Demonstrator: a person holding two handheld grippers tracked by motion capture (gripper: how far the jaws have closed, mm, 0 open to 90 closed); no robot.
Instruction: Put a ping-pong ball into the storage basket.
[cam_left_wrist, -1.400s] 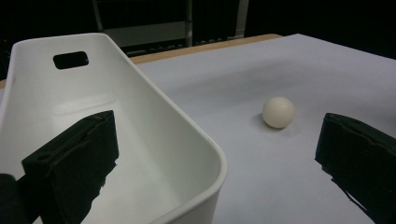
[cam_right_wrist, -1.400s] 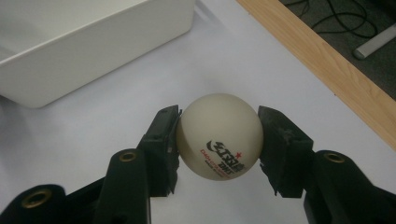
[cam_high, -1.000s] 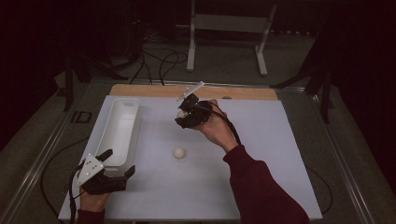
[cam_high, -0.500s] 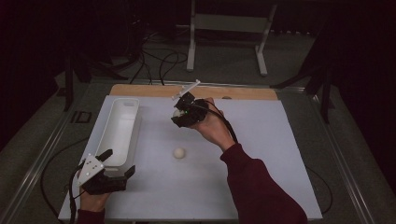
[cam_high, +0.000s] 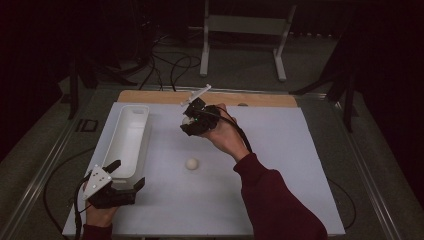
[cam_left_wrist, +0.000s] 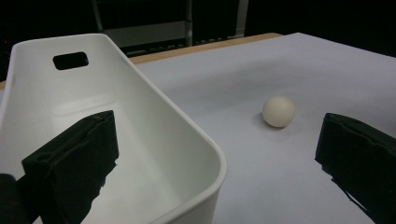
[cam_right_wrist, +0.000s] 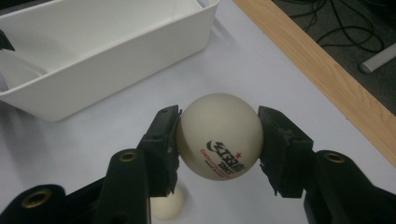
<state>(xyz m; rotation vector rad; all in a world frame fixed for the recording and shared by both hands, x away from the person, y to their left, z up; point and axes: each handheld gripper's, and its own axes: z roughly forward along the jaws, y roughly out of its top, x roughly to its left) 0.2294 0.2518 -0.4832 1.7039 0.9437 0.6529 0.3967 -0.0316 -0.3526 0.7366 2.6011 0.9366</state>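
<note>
while right tongs (cam_right_wrist: 218, 140) clamp ball (cam_right_wrist: 219, 136) (printed), bin (cam_right_wrist: 93, 56) sits near.

The left gripper (cam_left_wrist: 219, 163) holds its two black jaws wide apart, with nothing pressed between them. The left-hand jaw sits inside a white bin (cam_left_wrist: 187, 135), low against its inner floor, while the other jaw stands over the pale worktop (cam_left_wrist: 289, 60). The bin's near rounded corner lies between the jaws, and a slot handle is cut in its far wall. A cream ball (cam_left_wrist: 279, 111) rests on the worktop beyond the bin, near the right-hand jaw yet apart from it.
</note>
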